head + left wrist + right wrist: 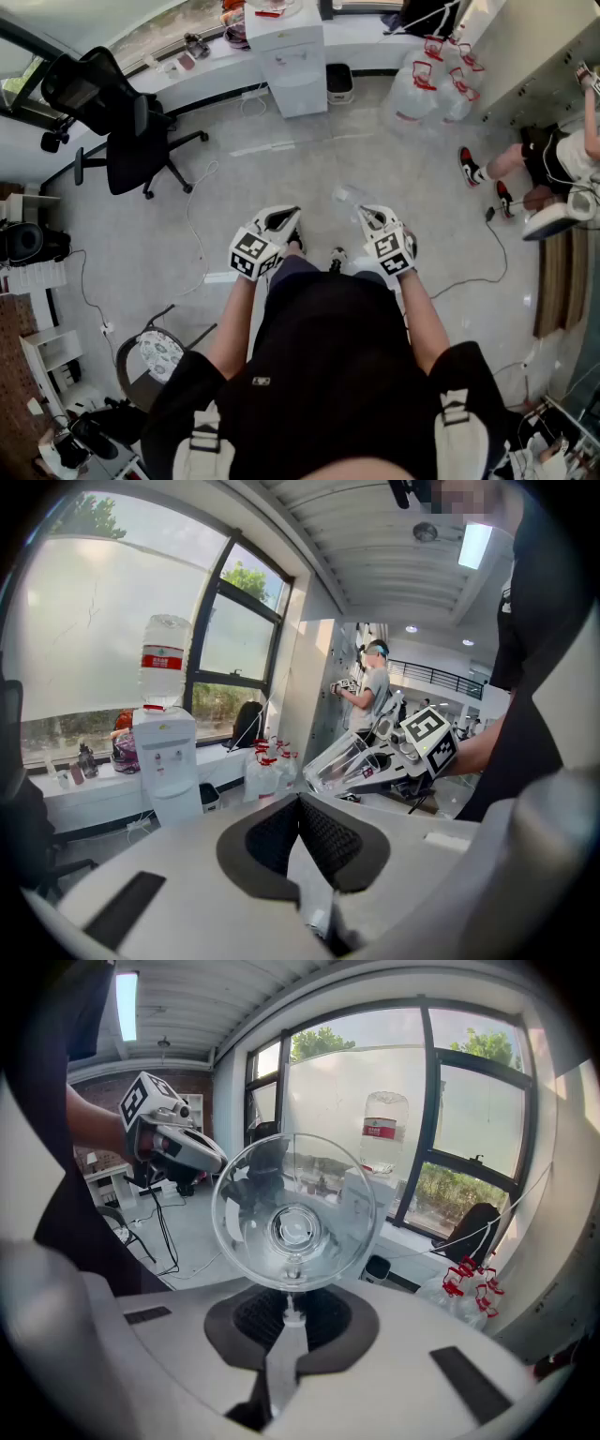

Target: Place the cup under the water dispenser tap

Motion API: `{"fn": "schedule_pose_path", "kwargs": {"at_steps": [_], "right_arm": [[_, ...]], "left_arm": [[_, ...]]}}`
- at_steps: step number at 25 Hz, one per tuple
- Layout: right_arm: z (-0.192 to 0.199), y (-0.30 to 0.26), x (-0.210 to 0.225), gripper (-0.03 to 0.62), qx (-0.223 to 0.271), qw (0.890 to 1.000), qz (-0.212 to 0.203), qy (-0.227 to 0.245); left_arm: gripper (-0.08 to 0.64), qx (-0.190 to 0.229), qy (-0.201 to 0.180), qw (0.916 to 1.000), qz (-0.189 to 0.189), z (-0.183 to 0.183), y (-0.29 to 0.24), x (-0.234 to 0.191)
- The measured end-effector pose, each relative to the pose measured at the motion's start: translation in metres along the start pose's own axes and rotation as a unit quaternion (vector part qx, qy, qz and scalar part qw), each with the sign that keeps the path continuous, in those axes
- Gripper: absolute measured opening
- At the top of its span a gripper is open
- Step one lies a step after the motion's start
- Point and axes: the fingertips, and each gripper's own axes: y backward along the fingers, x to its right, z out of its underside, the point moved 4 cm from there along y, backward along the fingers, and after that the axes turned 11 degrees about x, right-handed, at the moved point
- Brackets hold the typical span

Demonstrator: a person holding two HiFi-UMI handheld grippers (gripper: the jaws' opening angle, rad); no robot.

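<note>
Right tool (372, 218) apparently grips a clear cup (348, 197).

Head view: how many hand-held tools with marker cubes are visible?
2. The left tool is at picture left, holding nothing; the right tool is beside it, shut on the clear cup. None seems hidden.

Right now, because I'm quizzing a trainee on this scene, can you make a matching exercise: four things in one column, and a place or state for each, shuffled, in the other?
Things:
1. cup
2. left gripper
3. water dispenser
4. office chair

Place or state:
A. black, on the floor at the head view's left
B. white, by the window, bottle on top
C. clear, pinched in the right gripper
D. shut, holding nothing

Pairs: 1-C, 2-D, 3-B, 4-A.
</note>
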Motion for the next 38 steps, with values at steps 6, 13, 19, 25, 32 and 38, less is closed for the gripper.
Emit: {"fn": "schedule_pose_path", "kwargs": {"at_steps": [6, 13, 19, 25, 32, 38], "right_arm": [[-0.002, -0.010, -0.001, 0.003, -0.001, 1.000, 0.003, 0.002], [-0.007, -0.022, 0.002, 0.003, -0.010, 1.000, 0.005, 0.002], [-0.016, -0.039, 0.007, 0.003, -0.017, 1.000, 0.005, 0.007], [-0.029, -0.059, 0.008, 0.003, -0.021, 1.000, -0.004, 0.011], [-0.048, -0.093, 0.011, 0.003, -0.029, 0.999, -0.015, 0.016], [-0.067, -0.129, 0.013, 0.003, -0.030, 0.999, -0.012, 0.014]], "left_arm": [[0.000, -0.004, 0.010, 0.9999, 0.002, 0.003, 0.003, -0.009], [0.000, -0.002, 0.008, 0.9999, 0.007, 0.001, -0.003, -0.025], [0.000, 0.002, 0.010, 0.9999, 0.007, -0.006, -0.003, -0.049], [0.000, -0.001, 0.015, 0.9999, 0.001, -0.009, -0.001, -0.074], [0.000, 0.001, 0.024, 0.9997, -0.006, -0.015, 0.002, -0.110], [0.000, -0.002, 0.024, 0.9997, -0.003, -0.020, 0.008, -0.149]]}}
